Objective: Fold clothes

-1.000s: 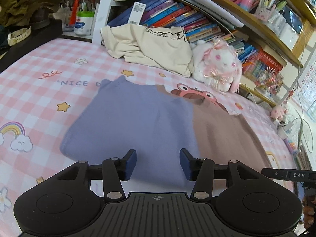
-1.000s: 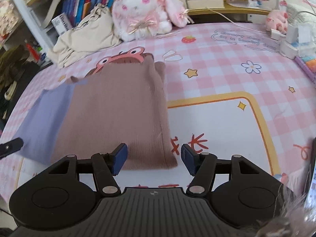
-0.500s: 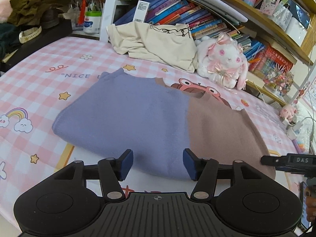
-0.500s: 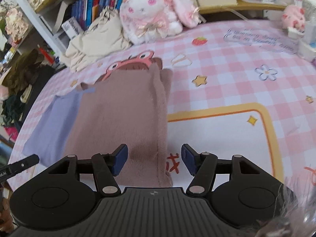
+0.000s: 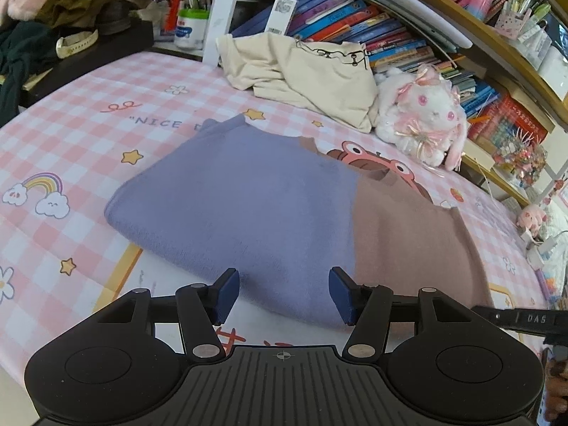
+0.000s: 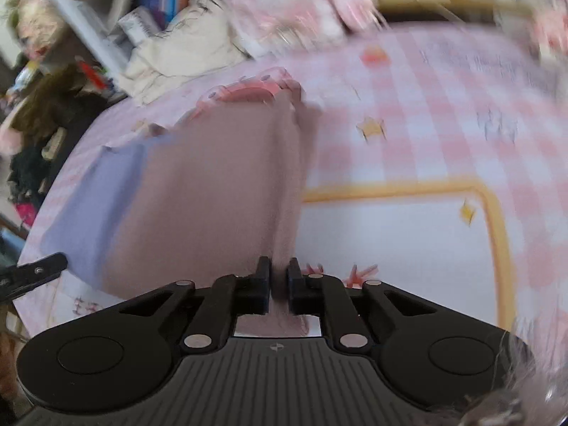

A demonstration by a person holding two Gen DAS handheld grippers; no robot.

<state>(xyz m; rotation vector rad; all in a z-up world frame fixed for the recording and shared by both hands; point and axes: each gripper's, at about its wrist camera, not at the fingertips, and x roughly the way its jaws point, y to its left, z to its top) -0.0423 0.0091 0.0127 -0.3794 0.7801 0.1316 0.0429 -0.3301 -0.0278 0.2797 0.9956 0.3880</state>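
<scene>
on the pink checked bench (image 5: 85, 113) the two-tone sweater (image 5: 269, 206) lies flat, its lilac half to our left and its brown half (image 6: 213, 184) to our right, with the near hem right in front of both tools. what has just changed is on the right: half a second ago the right gripper (image 6: 278, 275) stood with its fingers wide over the brown hem, and they have just been closing, so that they now pinch the brown edge between them. the right wrist view is smeared, so we cannot tell how much cloth they have caught. the left gripper (image 5: 282, 293) has its fingers apart over the lilac hem, gripping nothing, and has only widened a little over the last second. we judge that one corner is secured, and the left side must grip before the hem can be folded toward the collar.
</scene>
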